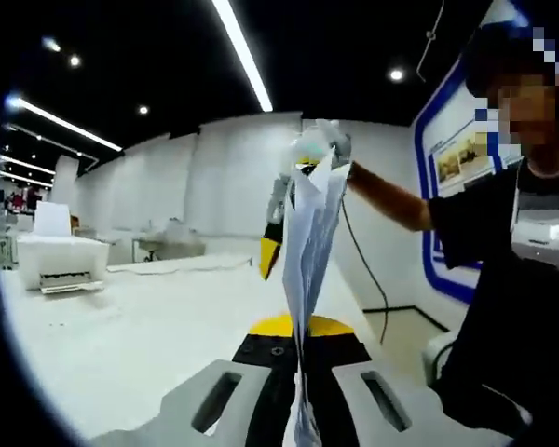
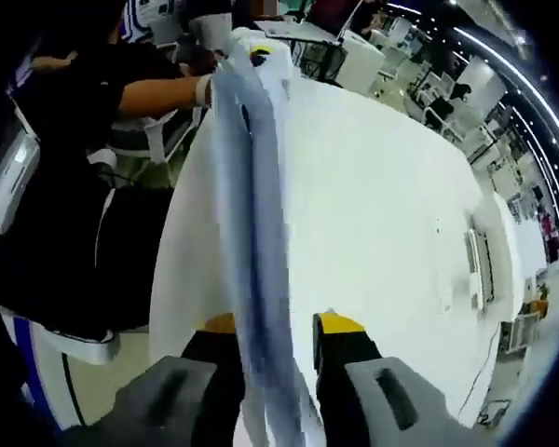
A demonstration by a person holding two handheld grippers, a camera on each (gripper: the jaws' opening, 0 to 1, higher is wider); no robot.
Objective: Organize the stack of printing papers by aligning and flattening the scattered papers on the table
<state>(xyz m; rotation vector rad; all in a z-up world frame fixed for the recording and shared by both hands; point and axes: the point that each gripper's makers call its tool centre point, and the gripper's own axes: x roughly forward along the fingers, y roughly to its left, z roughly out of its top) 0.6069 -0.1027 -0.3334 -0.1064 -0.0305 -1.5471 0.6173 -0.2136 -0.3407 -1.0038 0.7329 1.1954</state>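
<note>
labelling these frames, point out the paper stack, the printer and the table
paper stack (image 1: 309, 233), left gripper view, middle of the sheets held on edge
printer (image 1: 61, 261), left gripper view, its white front
table (image 2: 373, 214), right gripper view, bare white top

Your left gripper (image 1: 300, 391) has pale grey jaws with slotted openings on a black body, yellow at the tips — the right gripper (image 2: 275, 372) matches it. You wear a black short-sleeved shirt (image 1: 503, 279), a grey box at your chest — a white glove (image 1: 321, 140) too.
</note>
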